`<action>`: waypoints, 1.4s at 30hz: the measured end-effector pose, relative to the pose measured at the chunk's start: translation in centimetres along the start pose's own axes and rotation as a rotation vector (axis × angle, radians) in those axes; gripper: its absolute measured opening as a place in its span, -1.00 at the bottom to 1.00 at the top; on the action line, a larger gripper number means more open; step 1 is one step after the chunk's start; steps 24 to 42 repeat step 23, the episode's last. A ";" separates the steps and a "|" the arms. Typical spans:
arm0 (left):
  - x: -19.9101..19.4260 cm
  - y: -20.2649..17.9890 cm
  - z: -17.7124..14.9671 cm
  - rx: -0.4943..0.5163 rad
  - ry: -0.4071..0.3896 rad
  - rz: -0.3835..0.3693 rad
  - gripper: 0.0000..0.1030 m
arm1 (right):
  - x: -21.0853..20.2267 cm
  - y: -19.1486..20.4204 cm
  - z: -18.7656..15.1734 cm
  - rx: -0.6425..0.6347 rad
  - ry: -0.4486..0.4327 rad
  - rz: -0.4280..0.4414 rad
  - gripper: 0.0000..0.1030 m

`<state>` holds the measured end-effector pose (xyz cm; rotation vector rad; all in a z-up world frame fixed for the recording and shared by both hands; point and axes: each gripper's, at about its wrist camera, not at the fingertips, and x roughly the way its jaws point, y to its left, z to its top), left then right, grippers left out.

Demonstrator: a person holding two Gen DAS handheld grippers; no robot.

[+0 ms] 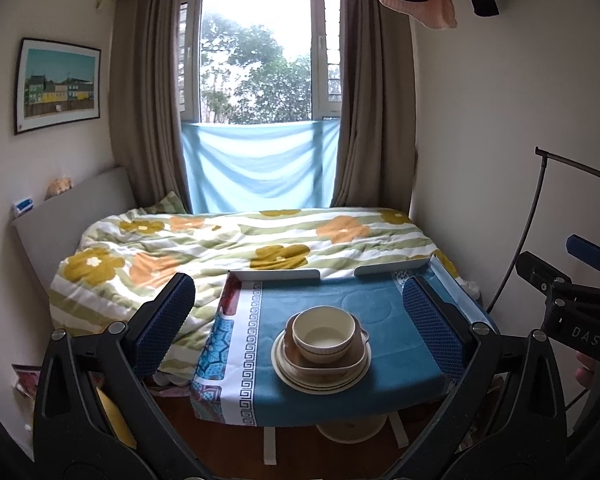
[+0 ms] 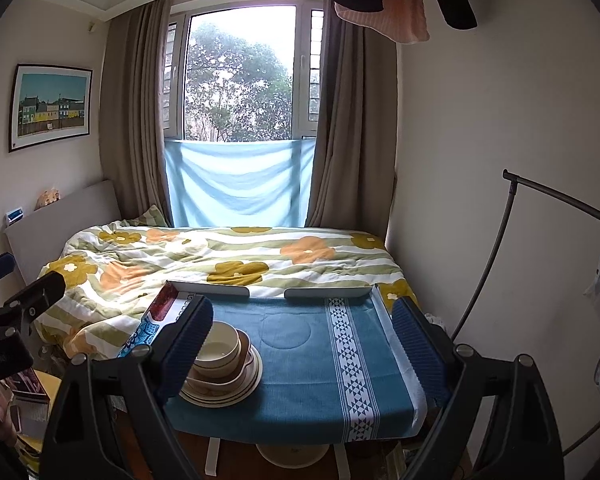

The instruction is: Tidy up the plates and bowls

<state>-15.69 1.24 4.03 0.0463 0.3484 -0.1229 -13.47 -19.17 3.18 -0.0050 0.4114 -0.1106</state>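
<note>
Both tongs, left tongs (image 1: 296, 312) and right tongs (image 2: 304, 340), stand wide and empty, ours held back from the surface (image 1: 400, 312). Dishes look already gathered: cream bowl (image 1: 324, 334) nested in a brown dish (image 1: 324, 364) atop stacked plates (image 1: 320, 382), near the front edge toward the left corner, compact and stable. Blue cloth covers the surface; floral bed (image 1: 220, 248) and curtained window (image 1: 256, 56) lie beyond.
</note>
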 end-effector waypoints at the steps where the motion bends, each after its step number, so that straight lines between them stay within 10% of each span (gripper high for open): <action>1: 0.0 0.0 0.0 0.001 -0.002 -0.003 1.00 | -0.2 0.1 0.0 0.002 -0.003 -0.003 0.73; 42: -1.0 -0.1 0.3 0.014 -0.067 0.047 1.00 | -0.8 0.4 0.3 0.013 -0.004 -0.012 0.73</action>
